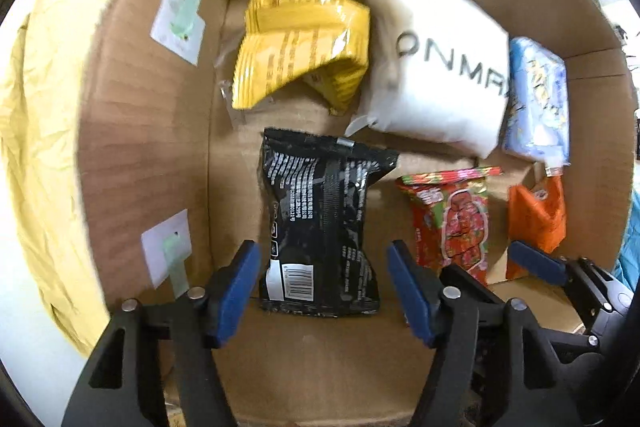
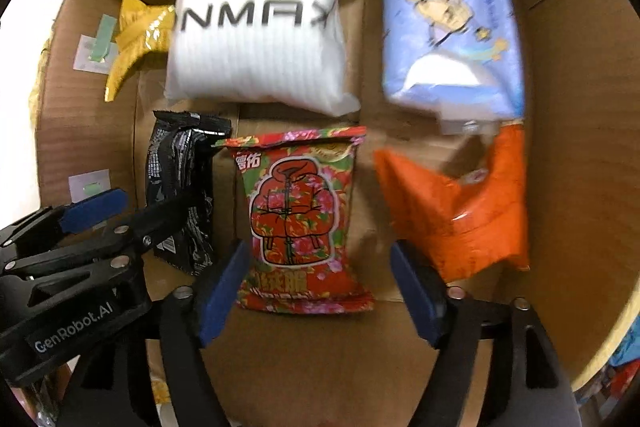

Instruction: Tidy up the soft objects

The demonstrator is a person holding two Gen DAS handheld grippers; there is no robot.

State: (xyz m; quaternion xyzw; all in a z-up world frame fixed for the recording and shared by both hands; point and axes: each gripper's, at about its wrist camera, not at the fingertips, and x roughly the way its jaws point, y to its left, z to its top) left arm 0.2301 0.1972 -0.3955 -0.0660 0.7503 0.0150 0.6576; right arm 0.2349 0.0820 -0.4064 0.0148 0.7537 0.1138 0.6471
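With both tongs, left tongs (image 1: 322, 297) and right tongs (image 2: 316, 293), apart and empty, the black packet (image 1: 320, 227) and red packet (image 2: 304, 223), lying along the cardboard box's (image 1: 144, 131) near edge, are best cleared by a straight lift.

Evenly lit, motion-blurred, fisheye-warped edges

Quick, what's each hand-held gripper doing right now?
Left hand-held gripper: open, astride the black packet.
Right hand-held gripper: open, astride the red floral packet.
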